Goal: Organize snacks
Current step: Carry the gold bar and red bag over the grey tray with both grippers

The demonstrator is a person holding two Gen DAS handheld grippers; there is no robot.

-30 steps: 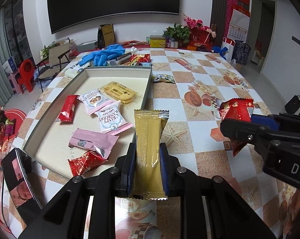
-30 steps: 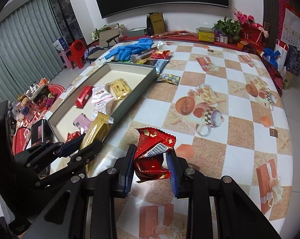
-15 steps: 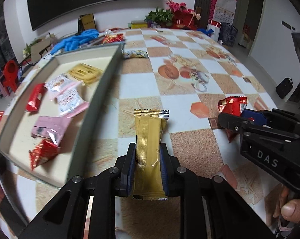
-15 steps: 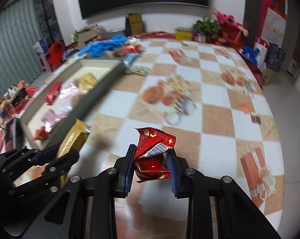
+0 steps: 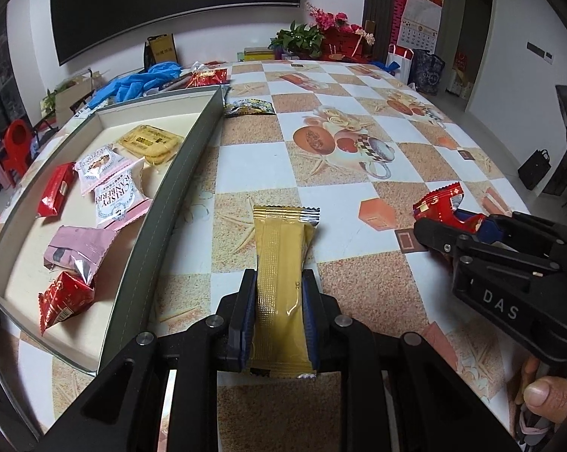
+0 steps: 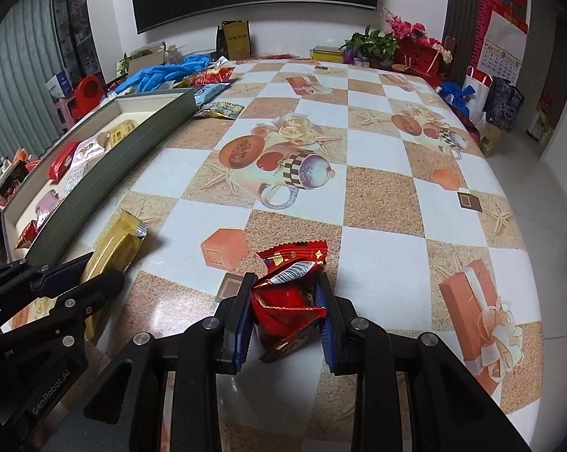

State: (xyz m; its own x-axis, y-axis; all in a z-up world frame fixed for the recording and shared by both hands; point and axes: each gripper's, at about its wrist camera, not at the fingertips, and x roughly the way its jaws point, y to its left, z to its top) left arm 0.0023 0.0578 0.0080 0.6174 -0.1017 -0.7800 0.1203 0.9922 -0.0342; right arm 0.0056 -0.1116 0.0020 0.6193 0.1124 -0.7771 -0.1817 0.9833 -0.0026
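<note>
My left gripper [image 5: 279,282] is shut on a long gold snack packet [image 5: 281,263], held low over the checkered tablecloth just right of the grey tray [image 5: 178,196]. In the right wrist view the same gold snack packet [image 6: 114,248] and left gripper [image 6: 76,278] show at lower left. My right gripper [image 6: 285,286] is shut on a crumpled red snack packet [image 6: 291,293], close above the table; that red snack packet [image 5: 439,203] and the right gripper [image 5: 449,233] also appear at the right of the left wrist view. The tray holds several wrapped snacks: red [image 5: 55,188], pink [image 5: 78,252], white-pink [image 5: 116,192], yellow [image 5: 150,143].
Blue gloves [image 5: 136,81], a red packet [image 5: 206,77] and a dark packet [image 5: 249,107] lie past the tray's far end. Plants and boxes [image 6: 374,47] stand at the table's back edge. A thumb [image 5: 547,395] shows at lower right. The table's right edge [image 6: 524,226] drops to the floor.
Both grippers have come down and moved right, away from the tray, each keeping its packet. The gold packet, earlier over the tray's rim, now hangs over the tablecloth.
</note>
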